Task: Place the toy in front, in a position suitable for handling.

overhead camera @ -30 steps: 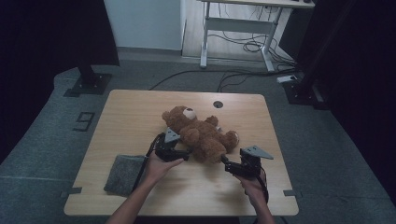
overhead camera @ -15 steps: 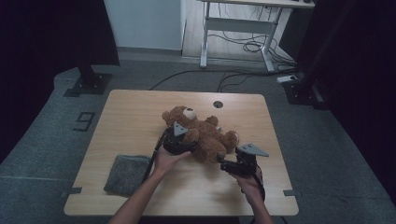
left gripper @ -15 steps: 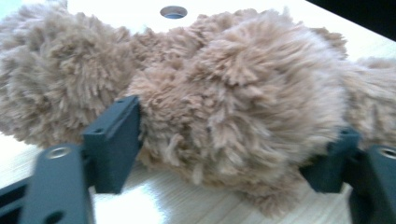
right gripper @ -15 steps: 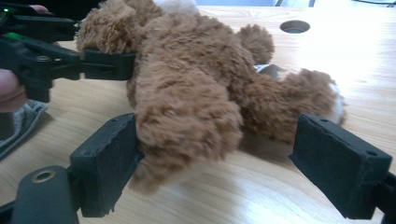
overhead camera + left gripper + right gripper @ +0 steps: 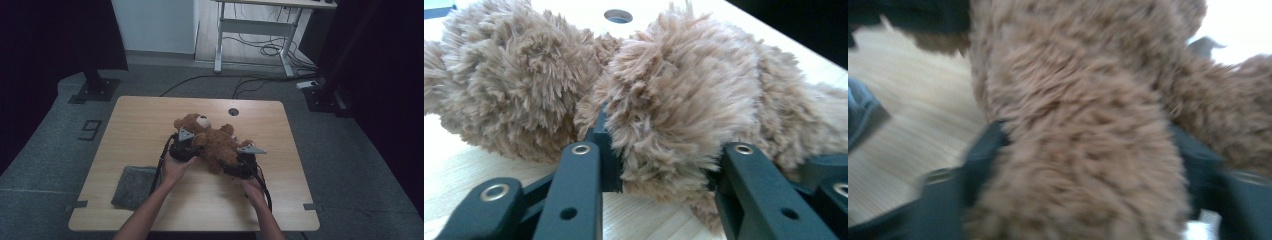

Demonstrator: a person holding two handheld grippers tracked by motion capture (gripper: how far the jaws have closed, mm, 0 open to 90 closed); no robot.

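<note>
1. The teddy bear (image 5: 212,142) lies on its back near the middle of the wooden worktop (image 5: 140,125), with its head toward the far left and its legs toward the person.
2. The left hand-held gripper (image 5: 183,148) comes in from the bear's head side. In the left gripper view its jaws have just been closing and they now press into a thick fluffy limb (image 5: 674,100) from both sides, so the fur bulges between them.
3. The right hand-held gripper (image 5: 240,165) is at the lower end of the bear. Its jaws have also just been closing; in the blurred right gripper view a plush leg (image 5: 1083,165) fills the gap and the jaws seem clamped on it.
4. I judge that the two grips are set at opposite ends because the soft body would sag if held at one point.
5. A grey cloth (image 5: 134,181) lies flat near the front left edge, well apart from the bear.
</note>
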